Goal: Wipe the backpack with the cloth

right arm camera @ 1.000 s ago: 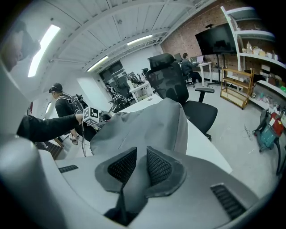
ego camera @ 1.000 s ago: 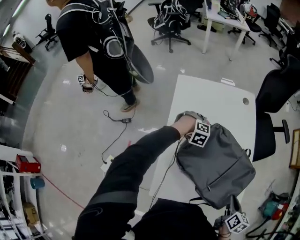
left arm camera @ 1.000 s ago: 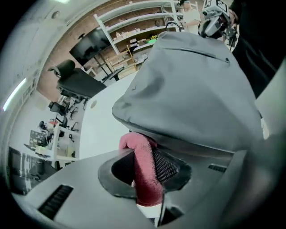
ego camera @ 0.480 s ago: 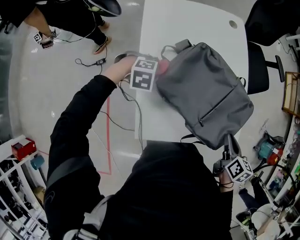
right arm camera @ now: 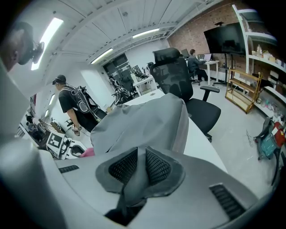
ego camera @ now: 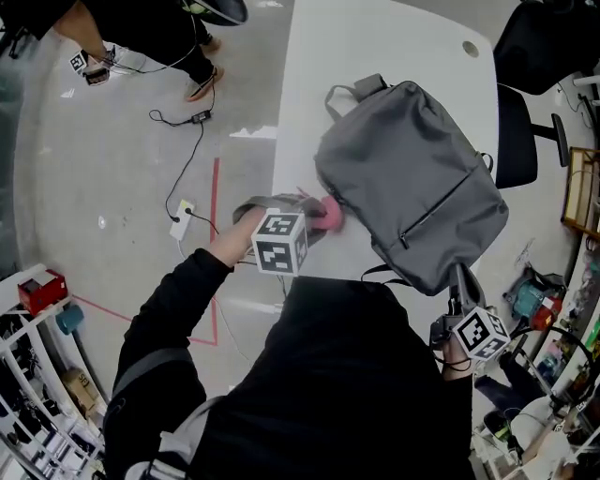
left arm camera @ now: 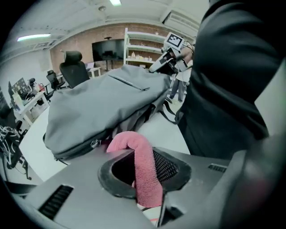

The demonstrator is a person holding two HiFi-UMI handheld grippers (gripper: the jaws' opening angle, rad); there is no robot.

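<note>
White table point(ego camera: 375, 37): long, rounded at the far corners, with a cable hole point(ego camera: 471, 49) near the far right corner. Far half bare.

- Grey backpack point(ego camera: 412, 178): lies flat and slantwise on the near half of the table. Carry handle points to the far left; bottom corner sits at the near right edge, close to the wearer's body.
- Pink cloth point(ego camera: 330, 214): lies against the backpack's left side, just inside the table's left edge.
- Left gripper point(ego camera: 314, 217): jaws partway apart and clamped on the cloth, which rises between the pads and curls over toward the backpack.
- Right gripper point(right arm camera: 136, 172): jaws have just been closing and now stand almost together, pinching a fold of the backpack's grey fabric at its near corner.

Surroundings:
- Left of the table: open grey floor point(ego camera: 112, 187), crossed by a black cable point(ego camera: 192, 122) and a red tape line point(ego camera: 214, 234).
- Far left: a person point(ego camera: 141, 23) stands well apart from the table.
- Right of the table: a black office chair point(ego camera: 514, 122) stands just beside the edge, level with the backpack.
- Lower left: white shelving point(ego camera: 28, 375) holding a red box point(ego camera: 42, 286).
</note>
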